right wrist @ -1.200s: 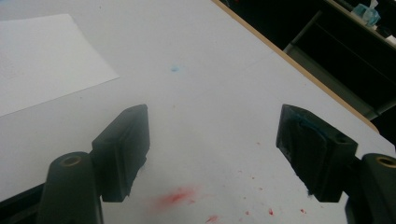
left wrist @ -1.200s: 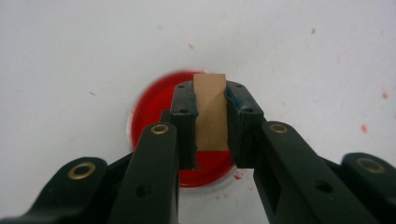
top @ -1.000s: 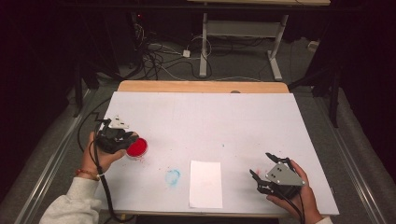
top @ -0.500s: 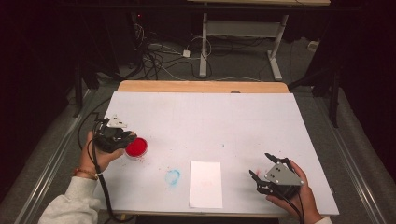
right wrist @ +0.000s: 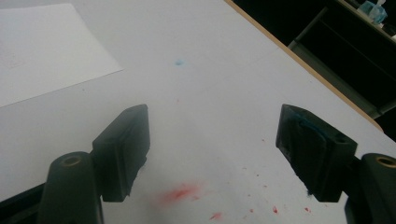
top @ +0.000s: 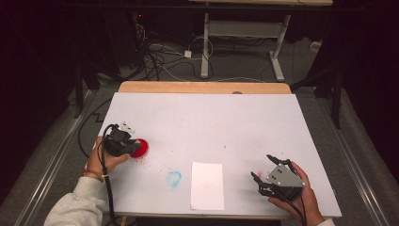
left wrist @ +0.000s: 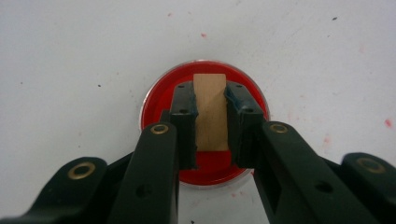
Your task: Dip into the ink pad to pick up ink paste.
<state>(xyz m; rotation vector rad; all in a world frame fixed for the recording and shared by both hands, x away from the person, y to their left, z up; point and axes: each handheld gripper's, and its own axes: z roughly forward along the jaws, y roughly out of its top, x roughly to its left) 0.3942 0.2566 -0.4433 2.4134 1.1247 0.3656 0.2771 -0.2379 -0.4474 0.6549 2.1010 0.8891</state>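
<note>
In the left gripper view, two black pads [left wrist: 186,122] press on the sides of a small upright wooden block [left wrist: 210,112] — probably a stamp. Its lower end stands over, perhaps in, the shallow round dish of red ink [left wrist: 156,100], though the view is too close to tell whether wood meets ink. The dish sits on a white table sheet [left wrist: 70,56] flecked with red specks.

From the high view, the left gripper [top: 123,141] lies at the left side of the table, over the red dish [top: 141,148], slightly lower and closer to it than a second ago — so the block seems to be going down for inking. The dish itself has not moved.

The right gripper [right wrist: 212,154] has its jaws spread wide with nothing between them, over red smears on the sheet. In the high view the right gripper [top: 273,176] rests near the table's front right corner, where it was a second ago.

Between the hands lie a faint blue smudge [top: 174,178] and a white sheet of paper [top: 207,186], well apart from the dish. I judge that the paper is where the inked block goes next.
</note>
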